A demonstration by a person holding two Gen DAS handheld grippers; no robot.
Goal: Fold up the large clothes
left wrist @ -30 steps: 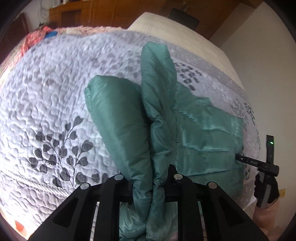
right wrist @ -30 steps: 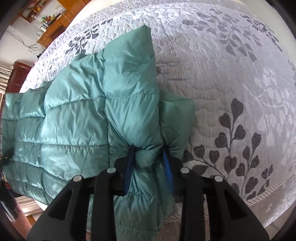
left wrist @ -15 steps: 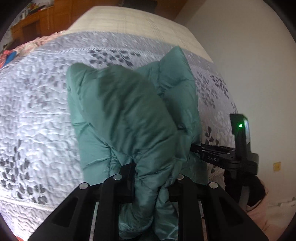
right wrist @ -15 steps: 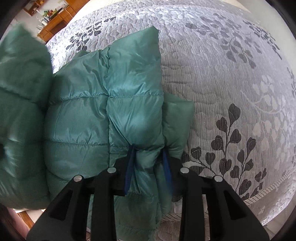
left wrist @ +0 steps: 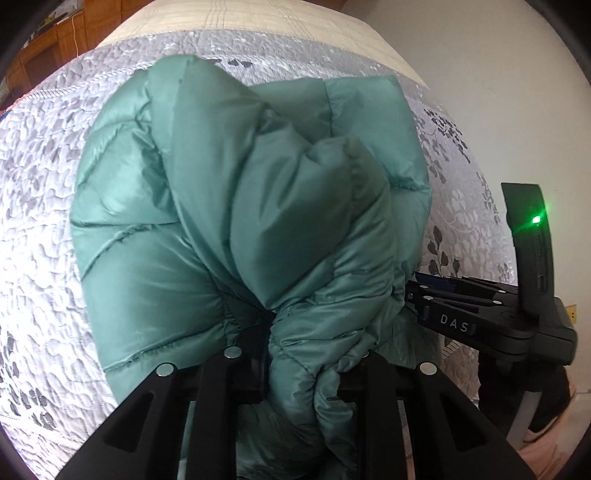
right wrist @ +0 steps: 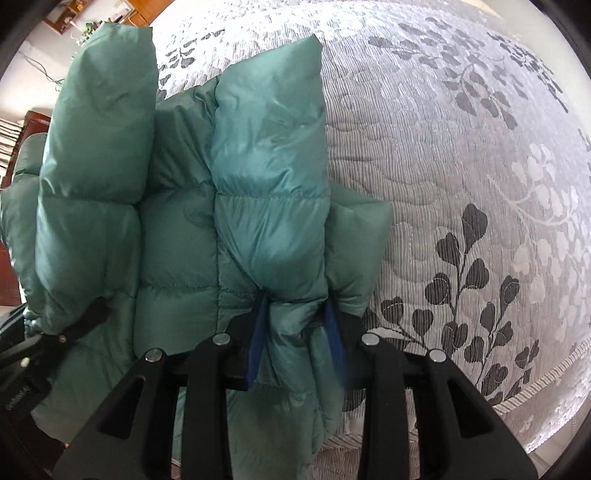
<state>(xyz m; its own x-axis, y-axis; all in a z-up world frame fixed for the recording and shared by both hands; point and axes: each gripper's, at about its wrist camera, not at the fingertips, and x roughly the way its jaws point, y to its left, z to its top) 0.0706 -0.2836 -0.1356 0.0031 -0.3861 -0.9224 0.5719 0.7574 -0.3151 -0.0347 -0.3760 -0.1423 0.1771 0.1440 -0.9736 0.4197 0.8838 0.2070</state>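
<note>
A green quilted puffer jacket (left wrist: 207, 221) lies on a bed with a grey-and-white leaf-patterned quilt (left wrist: 37, 206). My left gripper (left wrist: 303, 354) is shut on a bunched fold of the jacket and holds it lifted over the rest of the garment. My right gripper (right wrist: 295, 325) is shut on another fold of the jacket (right wrist: 266, 192) near the bed's front edge. The right gripper's black body (left wrist: 480, 314) shows at the right of the left wrist view, close beside the jacket. The left gripper's tip (right wrist: 74, 325) shows at the left of the right wrist view, under a raised jacket section (right wrist: 99, 122).
The quilt (right wrist: 461, 166) spreads wide to the right of the jacket. A beige mattress end (left wrist: 258, 18) and a white wall (left wrist: 498, 74) lie beyond. Wooden furniture (left wrist: 40, 55) stands at the far left. The bed's edge (right wrist: 535, 387) runs along the lower right.
My left gripper has carried its fold of the jacket rightward toward the right gripper, so the lifted part now stands beside it. The right gripper has stayed almost still.
</note>
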